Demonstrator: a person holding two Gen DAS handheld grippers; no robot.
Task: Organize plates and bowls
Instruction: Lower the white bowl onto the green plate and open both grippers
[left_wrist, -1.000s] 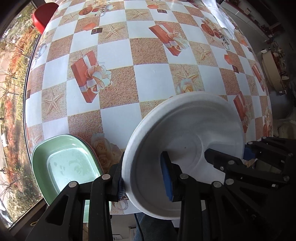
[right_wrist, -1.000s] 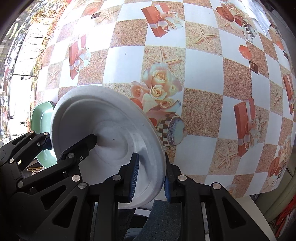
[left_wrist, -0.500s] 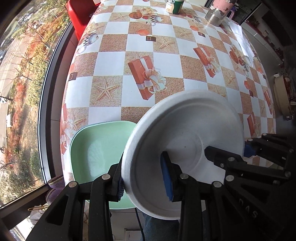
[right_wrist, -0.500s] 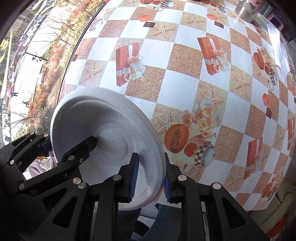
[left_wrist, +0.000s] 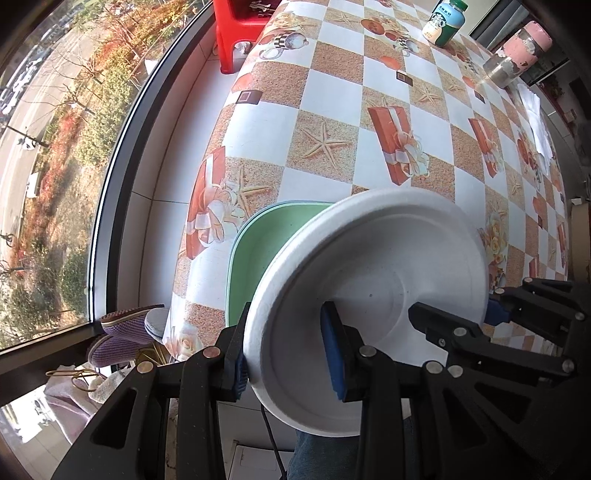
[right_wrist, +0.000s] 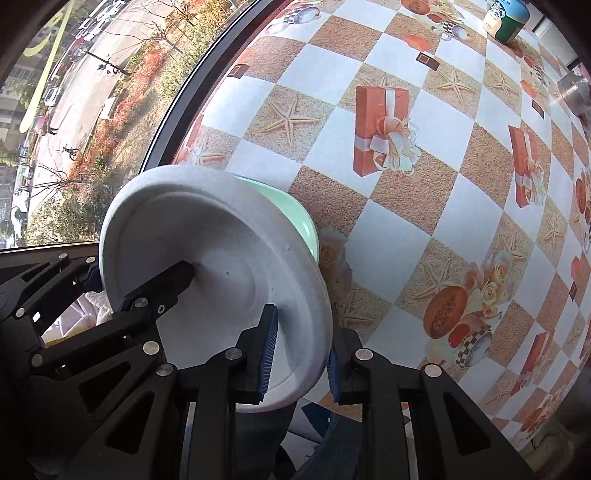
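Stacking unfinished: left gripper (left_wrist: 286, 356) and right gripper (right_wrist: 299, 356) each pinch opposite rims of the white plate (left_wrist: 373, 295), held tilted above the green dish (left_wrist: 258, 254) at the table (left_wrist: 369, 122) edge, release pending.

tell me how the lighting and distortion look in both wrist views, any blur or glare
Left wrist view: daylight from the window, strong fisheye bending the table edge, white plate rim slightly motion-blurred, dark vignette at the corners. Right wrist view: same curvature, plate bright but not blown out, casting a soft shadow on the cloth; the green dish stays sharp.
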